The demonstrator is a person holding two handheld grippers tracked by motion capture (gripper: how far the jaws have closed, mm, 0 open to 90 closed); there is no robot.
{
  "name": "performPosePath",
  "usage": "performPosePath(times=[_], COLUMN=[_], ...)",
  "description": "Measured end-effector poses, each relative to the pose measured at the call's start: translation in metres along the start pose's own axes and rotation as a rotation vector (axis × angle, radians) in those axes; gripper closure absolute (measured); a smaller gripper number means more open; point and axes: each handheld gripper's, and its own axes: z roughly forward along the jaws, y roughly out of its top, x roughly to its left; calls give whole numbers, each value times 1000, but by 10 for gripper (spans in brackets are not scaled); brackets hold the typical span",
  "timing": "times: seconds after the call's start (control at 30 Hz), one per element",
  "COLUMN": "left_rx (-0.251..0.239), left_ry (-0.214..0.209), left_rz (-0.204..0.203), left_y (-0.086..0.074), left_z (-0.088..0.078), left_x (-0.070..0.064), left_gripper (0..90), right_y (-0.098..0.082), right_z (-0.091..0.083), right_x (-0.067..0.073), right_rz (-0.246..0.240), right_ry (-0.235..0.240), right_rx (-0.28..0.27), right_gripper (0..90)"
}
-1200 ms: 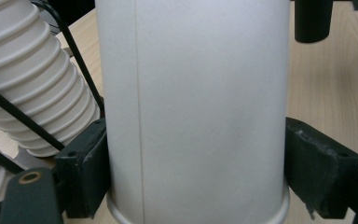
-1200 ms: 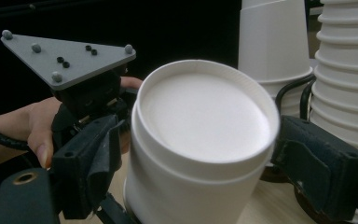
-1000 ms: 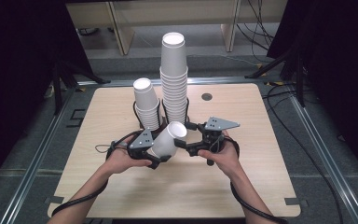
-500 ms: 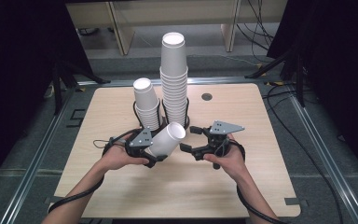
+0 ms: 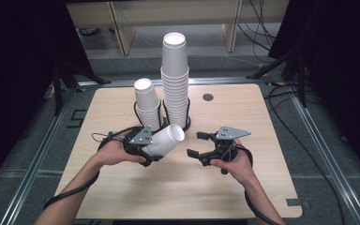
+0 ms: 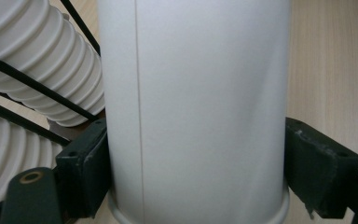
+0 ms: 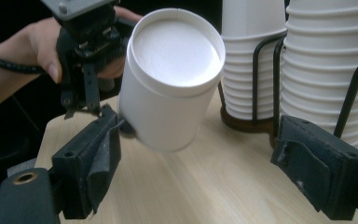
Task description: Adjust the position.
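— low in the middle of the high view, what has the left claw (image 5: 155, 151) got?
— a single white paper cup (image 5: 165, 139), clamped by its sides. the cup lies tilted over, its base turned toward the right of the frame and a little up. in the left gripper view both black pads (image 6: 85, 163) press on the cup's wall near the rim.
— and the right claw (image 5: 198, 144)?
— standing apart, nothing between its jaws. it sits just right of the cup, pointing left at it with a gap between them. in the right gripper view the cup's round base fills the upper middle.
— what's behind them?
— two stacks of white cups in wire holders on the wooden bench (image 5: 253, 187): a short stack (image 5: 147, 105) left of centre and a tall stack (image 5: 175, 79) beside it.
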Motion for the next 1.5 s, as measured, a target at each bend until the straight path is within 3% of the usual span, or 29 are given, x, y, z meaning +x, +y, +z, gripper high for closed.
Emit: performPosePath(times=[0.03, 0.13, 0.47, 0.87, 1.1, 1.33, 1.5], left_rx=[5, 36, 112, 137, 178, 242, 262], left_ry=[-7, -23, -57, -89, -114, -125, -123], left_rz=[3, 21, 80, 101, 127, 151, 168], left_y=[1, 3, 3, 2, 3, 4, 4], left_z=[-1, -4, -2, 1, 0, -3, -4], left_x=[0, 2, -2, -5, -6, -6, -6], left_gripper=[170, 172, 175, 173, 173, 173, 173], right_y=[-2, -4, -9, -6, -5, -6, -7], right_z=[0, -1, 8, 13, 17, 17, 19], right_x=[-1, 0, 7, 9, 10, 12, 11], right_rz=[-25, -1, -37, -49, -44, -41, -58], right_ry=[-3, -6, 36, 44, 75, 75, 76], right_rx=[-10, 20, 51, 59, 66, 85, 85], right_gripper=[154, 155, 157, 157, 157, 157, 157])
